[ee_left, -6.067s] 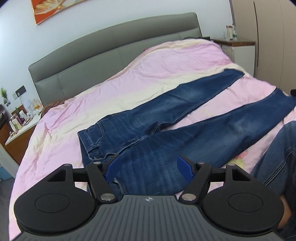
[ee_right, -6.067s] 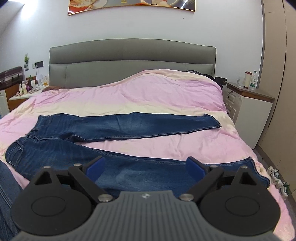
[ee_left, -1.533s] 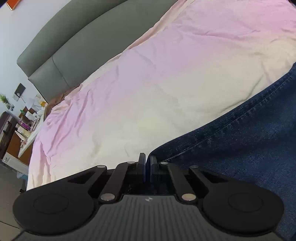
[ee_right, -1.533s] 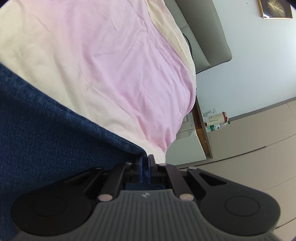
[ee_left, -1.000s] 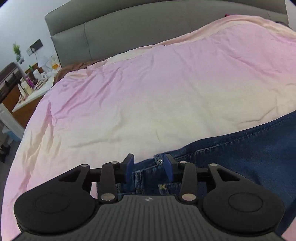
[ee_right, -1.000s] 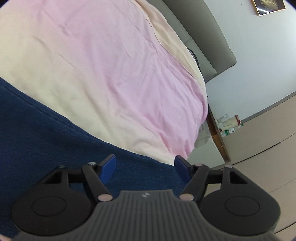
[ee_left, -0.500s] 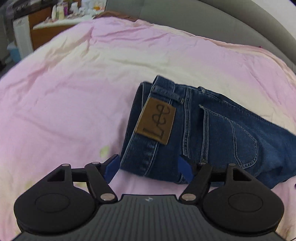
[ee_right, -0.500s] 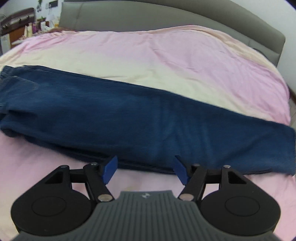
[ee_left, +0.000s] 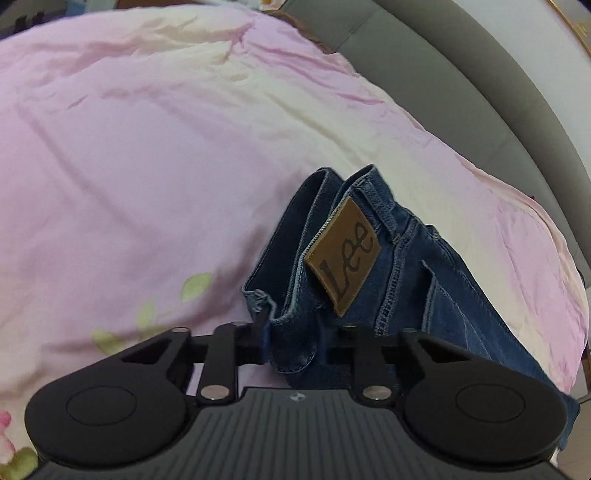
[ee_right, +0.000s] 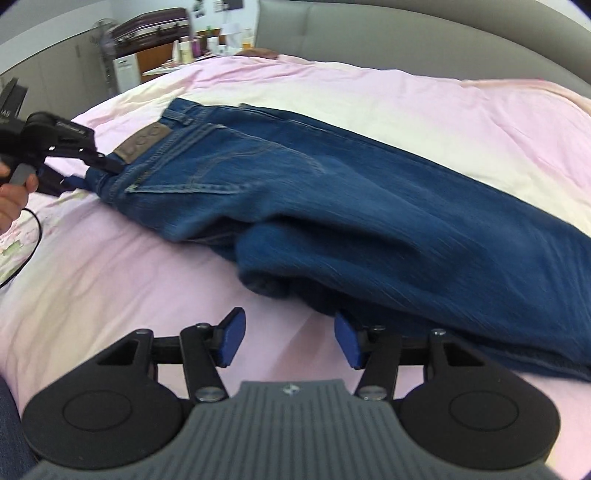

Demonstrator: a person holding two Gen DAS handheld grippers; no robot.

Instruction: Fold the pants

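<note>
The bed [ee_right: 424, 99], spread with a pink and cream duvet, carried everything, its grey headboard [ee_right: 388, 33] along the far edge. Across the middle lay the blue jeans [ee_right: 369, 206], already doubled leg over leg, waistband toward the bed's left side and the legs running off toward the right. Denim like that looked heavy and limp, likely to sag and drag rather than slide, so the stiff seamed parts, waistband and hems, seemed the surest holds. The brown leather Lee patch [ee_left: 343, 258] sat on the waistband just above the near corner. The left tool [ee_left: 293, 345] was closing on that near waistband corner, a bunched fold of denim pinched between its pads. The right tool [ee_right: 290, 341] hovered at the near edge by the crotch fold, closing but with nothing yet between its blue pads [ee_right: 231, 341], only duvet.
</note>
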